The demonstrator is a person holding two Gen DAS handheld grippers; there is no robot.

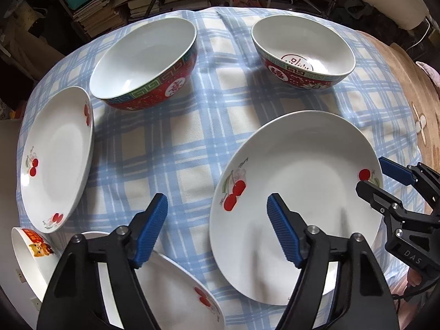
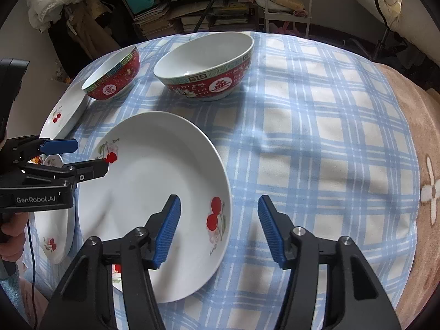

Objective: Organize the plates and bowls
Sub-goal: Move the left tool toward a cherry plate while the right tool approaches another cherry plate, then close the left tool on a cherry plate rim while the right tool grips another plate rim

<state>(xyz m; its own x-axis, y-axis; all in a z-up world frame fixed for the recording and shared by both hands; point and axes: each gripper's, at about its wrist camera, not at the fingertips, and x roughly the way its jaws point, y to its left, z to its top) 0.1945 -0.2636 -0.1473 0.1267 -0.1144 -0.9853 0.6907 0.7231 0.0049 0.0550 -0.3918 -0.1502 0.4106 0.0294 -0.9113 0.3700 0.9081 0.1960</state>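
A large white cherry-print plate (image 1: 308, 181) (image 2: 148, 192) lies on the checked cloth. My left gripper (image 1: 217, 231) (image 2: 82, 158) straddles its left rim, one blue pad over the plate's inside and the other over the cloth, neither touching. My right gripper (image 2: 220, 231) (image 1: 385, 180) straddles the opposite rim the same way, also open. A second cherry plate (image 1: 57, 154) (image 2: 66, 110) lies at the left and a third (image 1: 176, 294) (image 2: 52, 225) near the front. Two red patterned bowls (image 1: 145, 60) (image 1: 302, 52) stand at the back.
A small white bowl with a cat picture (image 1: 30, 253) sits at the front left edge. The checked cloth (image 2: 316, 137) covers a brown blanket (image 2: 429, 165) at the right. Shelves of books (image 2: 192, 13) stand behind. A hand (image 2: 11, 236) holds the left gripper.
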